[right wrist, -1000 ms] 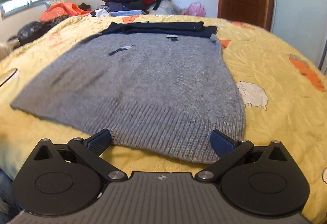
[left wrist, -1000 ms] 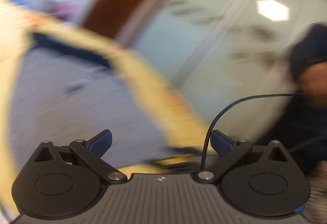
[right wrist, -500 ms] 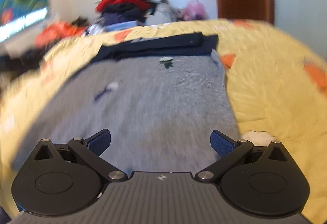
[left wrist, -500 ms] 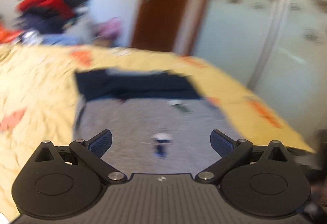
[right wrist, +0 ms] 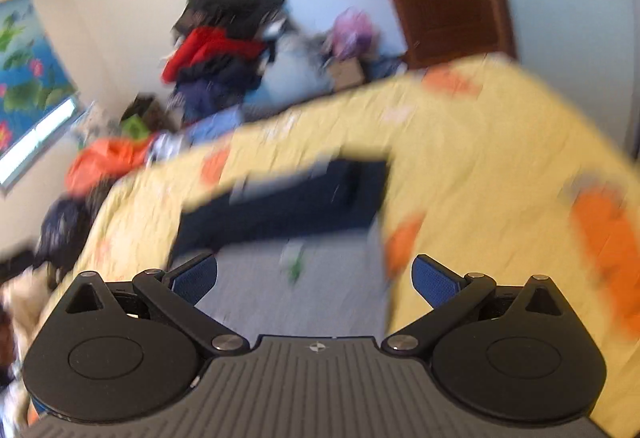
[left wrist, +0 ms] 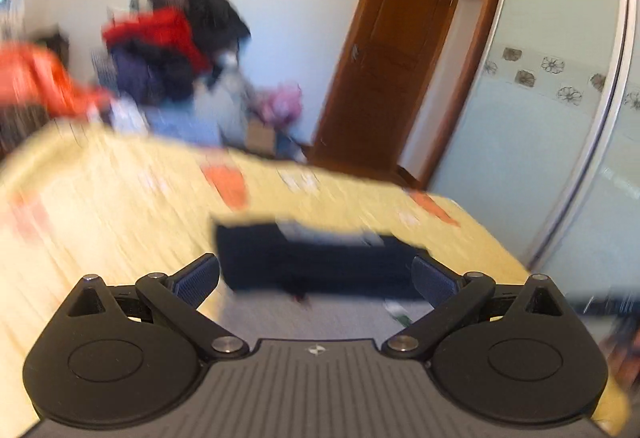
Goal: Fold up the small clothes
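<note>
No writing is showing legibly on anything. The grey knitted sweater [right wrist: 304,294] is lying flat on the yellow patterned bed cover [right wrist: 480,166], with a folded dark navy garment [right wrist: 288,206] touching its far edge. A blurred heap of red and black clothes [left wrist: 172,50] is sitting beyond the bed beside a brown wooden door [left wrist: 392,70]. The left gripper [left wrist: 316,278] and right gripper [right wrist: 314,278] are hovering over the sweater, fingers spread wide and released, grasping nothing.

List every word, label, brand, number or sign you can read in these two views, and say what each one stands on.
No readable words or numbers in either view.
Small white emblem on the ribbed grey gripper body: a symbol, not letters.
Small tags on the grey knitted sweater: too blurred to read.
Flower tiles on the frosted wardrobe door: decoration only.
</note>
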Demonstrator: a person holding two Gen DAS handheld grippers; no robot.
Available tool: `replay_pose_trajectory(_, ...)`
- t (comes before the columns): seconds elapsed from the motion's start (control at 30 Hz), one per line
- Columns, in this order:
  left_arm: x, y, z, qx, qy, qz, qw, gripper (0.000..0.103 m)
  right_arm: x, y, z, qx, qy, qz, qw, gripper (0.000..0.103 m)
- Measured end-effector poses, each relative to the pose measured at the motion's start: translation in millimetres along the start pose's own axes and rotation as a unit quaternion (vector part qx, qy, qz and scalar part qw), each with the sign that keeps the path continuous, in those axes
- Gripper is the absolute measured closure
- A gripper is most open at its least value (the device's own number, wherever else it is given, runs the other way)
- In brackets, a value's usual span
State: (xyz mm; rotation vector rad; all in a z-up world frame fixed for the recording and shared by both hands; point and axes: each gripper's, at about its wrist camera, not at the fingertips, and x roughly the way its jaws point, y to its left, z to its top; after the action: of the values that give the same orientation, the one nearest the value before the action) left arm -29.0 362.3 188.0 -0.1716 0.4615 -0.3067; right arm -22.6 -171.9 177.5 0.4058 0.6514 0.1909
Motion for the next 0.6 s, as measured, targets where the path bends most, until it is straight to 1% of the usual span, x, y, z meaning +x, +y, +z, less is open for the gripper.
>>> replay_pose_trajectory(0.07, -19, 10, 27, 0.004, -0.011, 0.038, 0.9992, 0.000, -23, -23, 52, 0.051, -0.016, 0.025, 0.998, 0.000)
replay_pose_trajectory(0.13, -39, 25, 45, -0.004, -0.014, 0.039, 0.9991, 0.000, -50, -42, 90, 0.073, -0.035, 0.053, 0.995, 0.000)
replay_pose_trajectory(0.17, -50, 33, 50, -0.006, -0.011, 0.045, 0.9989, 0.000, -65, -50, 102, 0.071, -0.051, 0.057, 0.995, 0.000)
replay_pose_trajectory(0.2, -58, 41, 54, -0.007, -0.006, 0.051, 0.9987, 0.000, -78, -57, 112, 0.065, -0.063, 0.052, 0.995, 0.000)
replay_pose_trajectory(0.27, -76, 60, 54, -0.006, -0.002, 0.069, 0.9976, 0.000, -105, -76, 121, 0.053, -0.094, 0.043, 0.993, 0.000)
replay_pose_trajectory(0.3, -82, 71, 52, -0.007, 0.003, 0.083, 0.9965, 0.000, -115, -89, 122, 0.055, -0.108, 0.035, 0.992, 0.000)
replay_pose_trajectory(0.37, -97, 92, 42, -0.018, 0.000, 0.115, 0.9932, 0.000, -131, -120, 115, 0.084, -0.138, 0.026, 0.987, 0.000)
replay_pose_trajectory(0.47, -112, 123, 13, -0.022, 0.009, 0.163, 0.9864, 0.000, -133, -162, 87, 0.127, -0.152, 0.012, 0.980, 0.000)
replay_pose_trajectory(0.5, -115, 133, 1, -0.030, 0.010, 0.178, 0.9835, 0.000, -127, -170, 73, 0.128, -0.148, 0.007, 0.981, 0.000)
replay_pose_trajectory(0.6, -116, 161, -37, -0.066, 0.039, 0.215, 0.9737, 0.000, -98, -191, 33, 0.133, -0.114, -0.009, 0.985, 0.000)
